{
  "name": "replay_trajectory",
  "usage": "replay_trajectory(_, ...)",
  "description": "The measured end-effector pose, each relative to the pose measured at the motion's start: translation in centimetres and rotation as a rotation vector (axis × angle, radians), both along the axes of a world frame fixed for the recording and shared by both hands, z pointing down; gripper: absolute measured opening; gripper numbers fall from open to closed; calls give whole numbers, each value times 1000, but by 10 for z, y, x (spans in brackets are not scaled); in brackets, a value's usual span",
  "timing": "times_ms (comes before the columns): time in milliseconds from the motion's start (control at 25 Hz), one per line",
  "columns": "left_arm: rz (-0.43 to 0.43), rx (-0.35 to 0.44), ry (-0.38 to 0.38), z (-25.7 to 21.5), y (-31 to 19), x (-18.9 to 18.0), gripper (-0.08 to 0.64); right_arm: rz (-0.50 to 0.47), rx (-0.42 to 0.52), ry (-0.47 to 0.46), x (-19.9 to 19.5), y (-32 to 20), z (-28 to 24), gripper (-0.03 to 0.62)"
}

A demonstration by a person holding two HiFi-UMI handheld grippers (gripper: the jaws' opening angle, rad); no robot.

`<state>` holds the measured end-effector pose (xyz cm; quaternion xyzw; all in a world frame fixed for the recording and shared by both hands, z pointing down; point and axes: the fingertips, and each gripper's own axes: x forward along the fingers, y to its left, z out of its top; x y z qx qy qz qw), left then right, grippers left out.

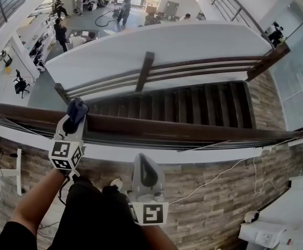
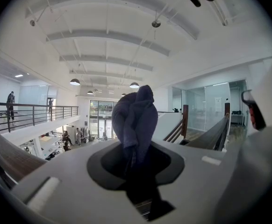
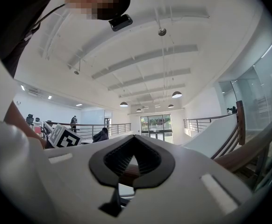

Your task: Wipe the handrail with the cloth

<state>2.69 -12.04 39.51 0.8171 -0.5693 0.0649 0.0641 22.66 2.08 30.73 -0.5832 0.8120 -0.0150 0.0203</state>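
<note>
The dark brown wooden handrail point(image 1: 182, 129) runs left to right across the head view. My left gripper point(image 1: 77, 114) is at the rail's left part, shut on a bunched dark blue cloth point(image 1: 77, 110) that lies over the rail's top. In the left gripper view the cloth point(image 2: 135, 118) stands up out of the closed jaws, with the handrail point(image 2: 214, 135) sloping away on the right. My right gripper point(image 1: 143, 159) is nearer to me, below the rail, pointing towards it and apart from it. It is shut with nothing in its jaws point(image 3: 134, 139).
Beyond the rail, dark stairs point(image 1: 193, 103) drop away beside a second rail point(image 1: 203, 66) and a white wall. Several people point(image 1: 60, 33) are on the floor far below. A white cable point(image 1: 219, 176) crosses the wood-plank floor, and white furniture point(image 1: 276, 228) stands at lower right.
</note>
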Motion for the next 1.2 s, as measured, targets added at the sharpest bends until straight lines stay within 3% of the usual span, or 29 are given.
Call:
replay_trajectory(680,103,-3,-4,1,3,47,81,33,-11,-15,9,-2,0,2)
replay_trajectory(1200,115,-12,23,0,4,65,81,41,18,-32,4,-1,-10,2)
